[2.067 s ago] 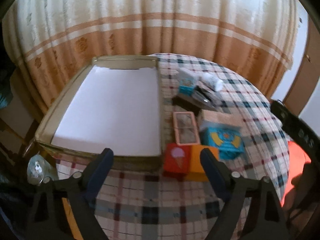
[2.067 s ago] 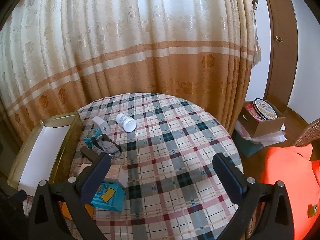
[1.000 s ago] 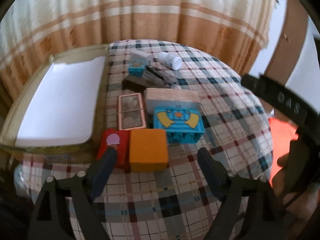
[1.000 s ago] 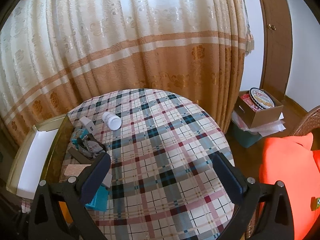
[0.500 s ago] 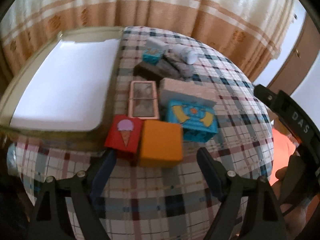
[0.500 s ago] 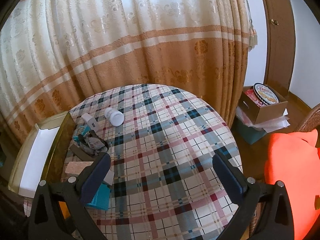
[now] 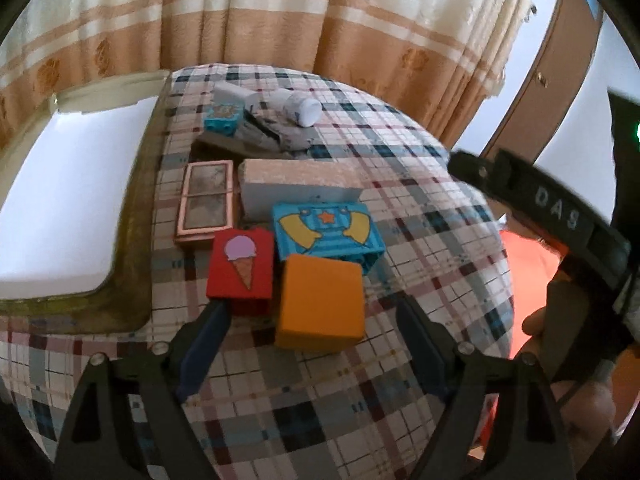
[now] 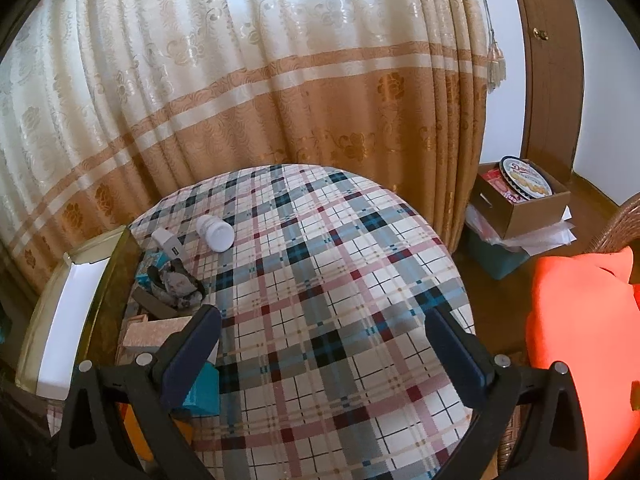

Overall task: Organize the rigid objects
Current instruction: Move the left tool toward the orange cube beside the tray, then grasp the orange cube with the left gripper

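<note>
On the plaid tablecloth lies a cluster of objects: an orange block (image 7: 321,301), a red ice-cream block (image 7: 242,269), a blue robot-print block (image 7: 326,234), a pink-framed case (image 7: 206,201), a long pale box (image 7: 298,187), a small teal block (image 7: 223,118) and a white bottle (image 7: 301,107). My left gripper (image 7: 314,328) is open just in front of the orange and red blocks. My right gripper (image 8: 322,346) is open and empty above the table's bare plaid; the bottle (image 8: 215,233) lies to its far left.
A shallow tray with a white liner (image 7: 60,184) sits left of the cluster. Curtains hang behind the round table. A cardboard box with a tin (image 8: 520,194) and an orange cushion (image 8: 580,344) are on the right. The right gripper's body (image 7: 560,216) shows in the left wrist view.
My left gripper has swung from the tray towards the block cluster and come closer to the orange and red blocks. The right gripper has barely shifted.
</note>
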`<action>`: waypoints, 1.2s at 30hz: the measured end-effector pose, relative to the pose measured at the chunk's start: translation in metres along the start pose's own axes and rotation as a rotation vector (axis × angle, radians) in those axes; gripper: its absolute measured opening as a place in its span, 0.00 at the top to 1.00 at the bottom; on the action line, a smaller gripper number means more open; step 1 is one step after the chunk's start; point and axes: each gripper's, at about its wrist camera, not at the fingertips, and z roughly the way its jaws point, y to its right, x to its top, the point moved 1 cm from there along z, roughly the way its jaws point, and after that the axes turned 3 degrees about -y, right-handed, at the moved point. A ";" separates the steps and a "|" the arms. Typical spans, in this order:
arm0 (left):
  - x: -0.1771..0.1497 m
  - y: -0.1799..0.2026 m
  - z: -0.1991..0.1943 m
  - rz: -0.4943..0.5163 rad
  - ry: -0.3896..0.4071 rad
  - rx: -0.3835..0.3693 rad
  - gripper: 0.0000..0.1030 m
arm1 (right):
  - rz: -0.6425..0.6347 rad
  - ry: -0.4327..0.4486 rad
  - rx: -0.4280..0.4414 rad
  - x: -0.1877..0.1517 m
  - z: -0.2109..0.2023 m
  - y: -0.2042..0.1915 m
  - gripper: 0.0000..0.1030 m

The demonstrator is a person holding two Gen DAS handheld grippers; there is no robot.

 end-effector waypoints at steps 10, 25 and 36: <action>-0.005 -0.022 -0.014 -0.050 0.014 0.029 0.17 | -0.056 -0.035 0.018 -0.017 -0.003 -0.005 0.00; 0.004 0.014 0.003 0.036 0.005 -0.026 0.49 | -0.040 -0.025 -0.003 -0.016 -0.008 0.008 0.00; -0.005 -0.002 -0.008 0.015 0.016 -0.070 0.63 | -0.029 -0.036 0.014 -0.018 -0.007 0.011 0.00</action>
